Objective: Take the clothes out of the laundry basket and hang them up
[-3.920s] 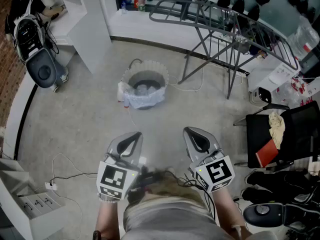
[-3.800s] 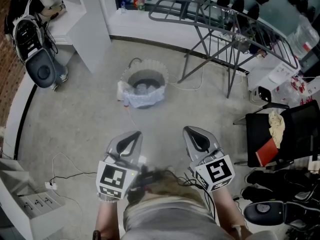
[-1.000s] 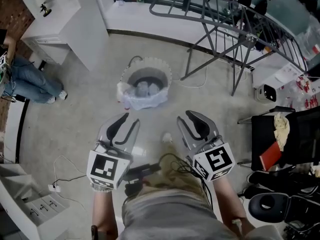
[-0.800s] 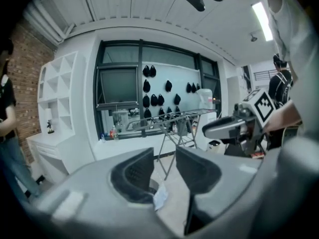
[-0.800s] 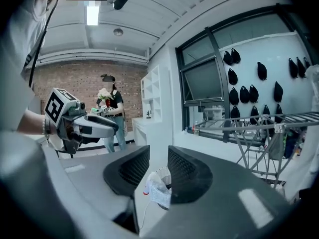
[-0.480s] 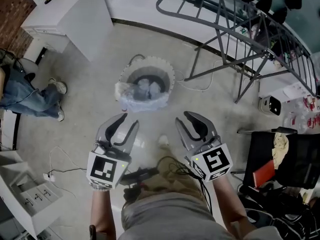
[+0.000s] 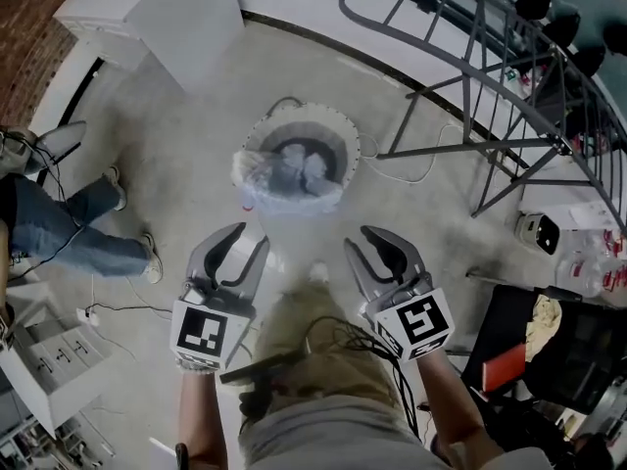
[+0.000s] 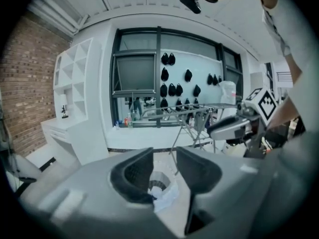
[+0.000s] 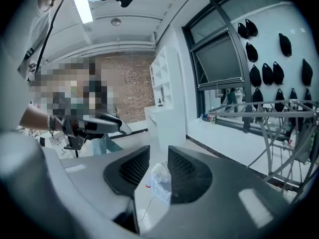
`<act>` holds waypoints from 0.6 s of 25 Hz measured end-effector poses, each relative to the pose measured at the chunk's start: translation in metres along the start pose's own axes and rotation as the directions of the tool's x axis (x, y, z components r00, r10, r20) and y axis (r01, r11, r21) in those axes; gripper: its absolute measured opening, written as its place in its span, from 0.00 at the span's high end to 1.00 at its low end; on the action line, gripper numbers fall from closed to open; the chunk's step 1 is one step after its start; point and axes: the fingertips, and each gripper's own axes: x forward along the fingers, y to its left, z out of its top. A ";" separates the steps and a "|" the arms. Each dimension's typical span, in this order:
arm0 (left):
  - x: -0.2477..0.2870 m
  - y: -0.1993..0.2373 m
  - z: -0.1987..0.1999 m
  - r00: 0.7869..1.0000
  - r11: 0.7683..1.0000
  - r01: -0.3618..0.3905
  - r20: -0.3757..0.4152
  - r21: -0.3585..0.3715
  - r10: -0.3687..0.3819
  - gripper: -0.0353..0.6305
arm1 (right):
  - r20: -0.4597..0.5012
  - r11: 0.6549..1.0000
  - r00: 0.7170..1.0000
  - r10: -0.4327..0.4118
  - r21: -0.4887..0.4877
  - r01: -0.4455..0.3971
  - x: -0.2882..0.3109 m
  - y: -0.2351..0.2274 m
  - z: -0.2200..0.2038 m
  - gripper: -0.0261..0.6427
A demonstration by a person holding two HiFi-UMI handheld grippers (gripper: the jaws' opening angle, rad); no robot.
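Note:
The round white laundry basket [image 7: 299,164] stands on the concrete floor with pale clothes inside and a plastic liner over its rim. My left gripper [image 7: 250,238] and right gripper [image 7: 364,241] hover side by side just short of it, both open and empty. The left jaws have just been opening a little, with nothing between them. In the left gripper view the basket [image 8: 159,185] shows through the gap of the left gripper [image 8: 164,153]. The right gripper [image 9: 158,151] frames the basket [image 9: 160,180] the same way. The grey drying rack [image 7: 490,67] stands behind the basket to the right.
A white shelving unit [image 7: 167,8] is at the back left. A person's legs in jeans [image 7: 69,233] lie on the floor at the left. A black chair [image 7: 558,351] with cloth sits at the right, by a white appliance [image 7: 544,228]. Cables trail across the floor.
Both grippers have moved forward and down towards the basket, which now lies closer in the head view. The drying rack and the seated person's legs have shifted in the view as I advanced.

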 end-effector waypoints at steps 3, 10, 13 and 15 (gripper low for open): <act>0.008 0.014 -0.014 1.000 1.000 -0.014 -0.012 -0.021 0.013 0.73 | -0.017 1.000 1.000 0.015 0.002 -0.015 0.017 -0.001 -0.007 0.81; 0.037 0.029 -0.052 0.999 1.000 0.024 -0.034 -0.002 -0.024 0.71 | -0.050 1.000 0.999 0.018 -0.014 -0.019 0.054 0.001 -0.026 0.81; 0.045 0.040 -0.075 0.998 0.999 0.031 -0.062 -0.017 -0.032 0.71 | -0.076 1.000 0.997 0.007 -0.016 -0.008 0.071 0.000 -0.038 0.81; 0.049 0.047 -0.091 0.996 0.999 0.036 -0.080 -0.030 -0.038 0.71 | -0.086 1.000 0.996 0.001 -0.008 -0.002 0.080 -0.001 -0.046 0.81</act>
